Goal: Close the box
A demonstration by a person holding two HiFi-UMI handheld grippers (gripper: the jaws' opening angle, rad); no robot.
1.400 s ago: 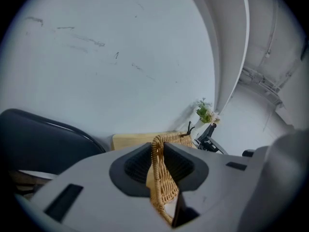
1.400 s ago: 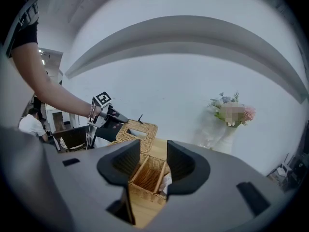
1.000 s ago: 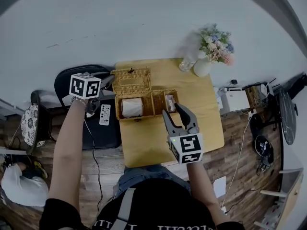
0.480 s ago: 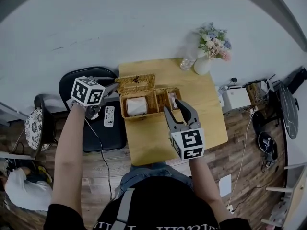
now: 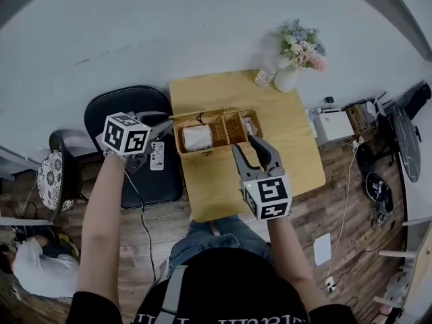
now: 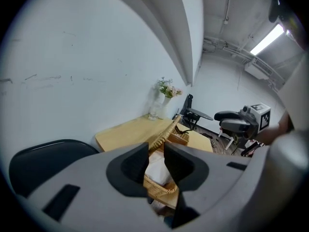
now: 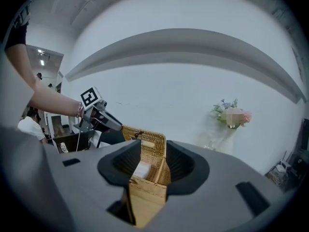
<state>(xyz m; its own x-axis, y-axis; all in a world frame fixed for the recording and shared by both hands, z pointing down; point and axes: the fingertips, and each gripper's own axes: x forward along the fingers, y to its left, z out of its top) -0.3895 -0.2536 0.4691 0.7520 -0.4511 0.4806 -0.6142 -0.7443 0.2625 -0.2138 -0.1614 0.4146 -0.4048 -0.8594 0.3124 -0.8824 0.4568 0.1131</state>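
Note:
A wicker box (image 5: 226, 128) sits on the wooden table (image 5: 290, 147), with a white roll (image 5: 197, 138) in its left compartment. Its wicker lid (image 5: 202, 115) stands roughly upright along the far edge. My left gripper (image 5: 169, 121) is shut on the lid's left end; in the left gripper view (image 6: 155, 153) the lid's edge (image 6: 166, 134) runs between the jaws. My right gripper (image 5: 248, 144) is open at the box's near right side, pressing on nothing. In the right gripper view (image 7: 153, 163) the box (image 7: 147, 178) and raised lid (image 7: 147, 138) show between the jaws.
A vase of flowers (image 5: 291, 66) and a small glass (image 5: 262, 78) stand at the table's far right corner. A black chair (image 5: 131, 160) with a remote (image 5: 157, 159) is left of the table. White equipment (image 5: 334, 123) lies on the floor at right.
The lid has swung up from lying flat behind the box to about upright, and my left gripper moved right with it. The right gripper shifted slightly by the box.

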